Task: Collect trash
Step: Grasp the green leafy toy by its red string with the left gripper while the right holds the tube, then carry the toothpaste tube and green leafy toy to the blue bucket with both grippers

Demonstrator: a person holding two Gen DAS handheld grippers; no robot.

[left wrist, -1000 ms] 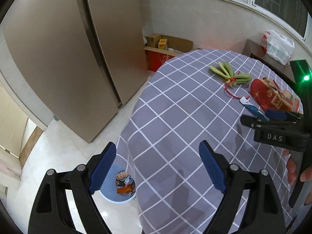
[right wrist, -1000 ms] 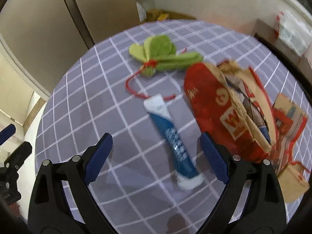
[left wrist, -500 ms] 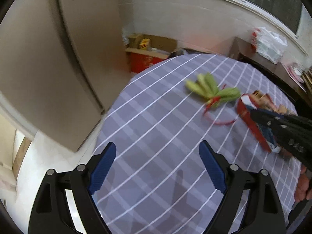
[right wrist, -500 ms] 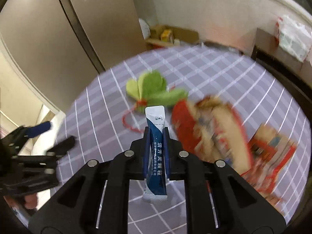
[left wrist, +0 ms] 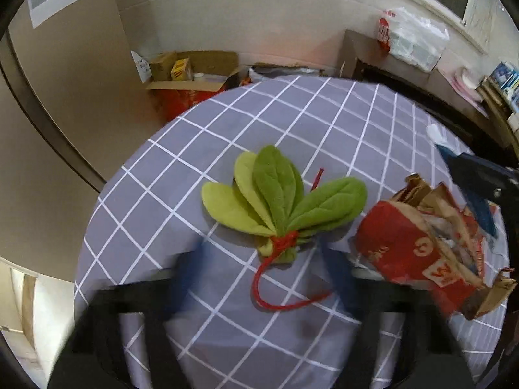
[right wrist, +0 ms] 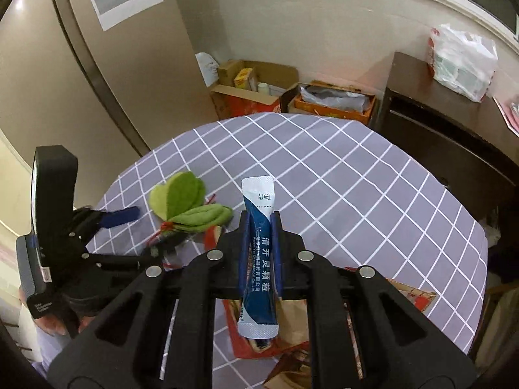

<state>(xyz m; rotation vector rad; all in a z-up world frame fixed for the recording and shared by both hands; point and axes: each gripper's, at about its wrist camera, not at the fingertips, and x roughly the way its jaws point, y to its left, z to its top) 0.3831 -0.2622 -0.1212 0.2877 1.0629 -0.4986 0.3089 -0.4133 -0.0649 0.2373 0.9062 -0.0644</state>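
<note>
My right gripper (right wrist: 260, 223) is shut on a blue and white sachet (right wrist: 259, 253) and holds it upright above the round table (right wrist: 356, 188). It also shows at the right of the left wrist view (left wrist: 480, 181), sachet between its pads. A green felt leaf bundle (left wrist: 282, 194) tied with a red cord (left wrist: 275, 291) lies mid-table. A torn red and brown paper bag (left wrist: 421, 243) lies to its right. My left gripper (left wrist: 262, 275) is open and blurred, its fingers to either side of the bundle's tied end; it shows in the right wrist view (right wrist: 136, 230).
The table carries a grey checked cloth. Open cardboard boxes (right wrist: 253, 87) stand on the floor behind it. A dark cabinet (right wrist: 447, 120) with a white plastic bag (right wrist: 460, 61) stands at the back right. A tall beige fridge (right wrist: 113, 81) is on the left.
My right gripper has lifted the sachet higher off the table. My left gripper has moved forward and right over the table, from its near edge up to the leaf bundle.
</note>
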